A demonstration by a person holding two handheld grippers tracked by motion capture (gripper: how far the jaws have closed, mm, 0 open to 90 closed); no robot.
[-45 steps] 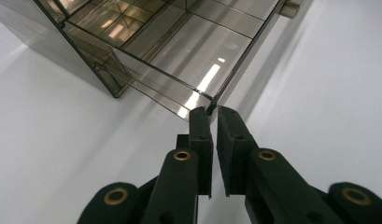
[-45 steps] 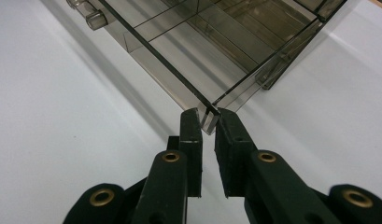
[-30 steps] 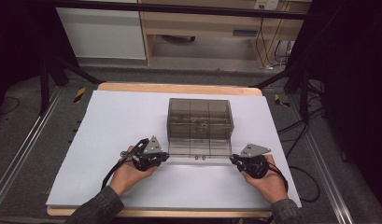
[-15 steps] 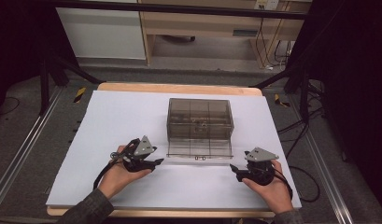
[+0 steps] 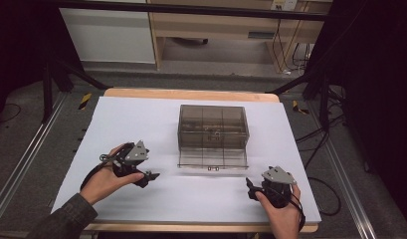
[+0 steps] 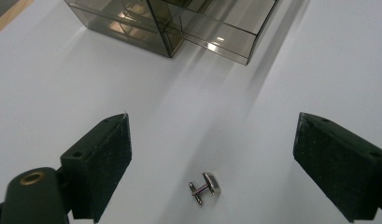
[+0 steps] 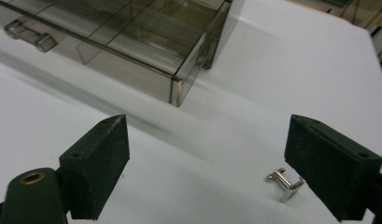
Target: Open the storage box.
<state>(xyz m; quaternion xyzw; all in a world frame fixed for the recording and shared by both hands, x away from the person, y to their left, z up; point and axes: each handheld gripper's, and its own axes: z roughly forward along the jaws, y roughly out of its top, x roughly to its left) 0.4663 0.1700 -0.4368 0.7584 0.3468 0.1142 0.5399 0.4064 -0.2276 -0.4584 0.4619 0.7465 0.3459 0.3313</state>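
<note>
Both pairs of jaws stand wide apart and grip nothing, having just been opening as I work the rig from afar. From the high view, my left gripper point(image 5: 150, 176) sits off the near-left corner of the smoked clear organizer box point(image 5: 213, 127), and my right gripper point(image 5: 251, 190) off its near-right corner, each well apart from the box on the white tabletop point(image 5: 141, 119). The box's shallow drawer point(image 5: 212, 160) is pulled out toward me. In the left gripper view, a small silver cufflink point(image 6: 205, 186) lies on the white surface between the open jaws, on the near side of the box, touching neither pad. In the right gripper view, a second cufflink point(image 7: 285, 184) lies just beside the right-hand jaw, also nearer than the box; whether it touches that jaw I cannot tell.
</note>
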